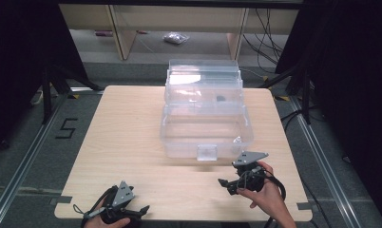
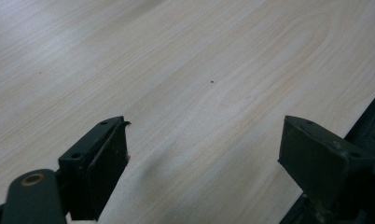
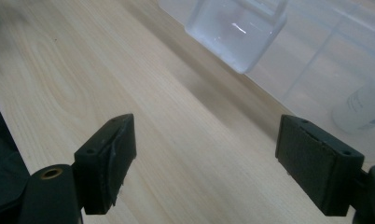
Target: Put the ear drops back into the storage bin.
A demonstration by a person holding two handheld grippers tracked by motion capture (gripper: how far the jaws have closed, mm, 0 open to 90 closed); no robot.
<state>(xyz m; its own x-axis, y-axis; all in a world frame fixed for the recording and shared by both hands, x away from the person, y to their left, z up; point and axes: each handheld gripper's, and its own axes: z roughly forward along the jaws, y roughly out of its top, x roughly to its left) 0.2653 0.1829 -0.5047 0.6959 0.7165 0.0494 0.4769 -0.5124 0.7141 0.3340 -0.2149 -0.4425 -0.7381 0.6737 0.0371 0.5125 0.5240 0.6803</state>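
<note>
Both pairs of jaws stand wide apart with nothing between them. The left gripper (image 1: 132, 213) rests at the near left edge of the wooden table (image 1: 122, 142), and its own view looks across bare boards. The right gripper (image 1: 229, 184) lies near the right, just in front of the clear plastic box (image 1: 205, 128). From above the box shows open, its lid raised at the far side; the right gripper view adds the front latch (image 3: 234, 30) close up and a small bottle (image 3: 363, 109) inside.

Clear box (image 1: 205, 128) mid-table; bare front.
</note>
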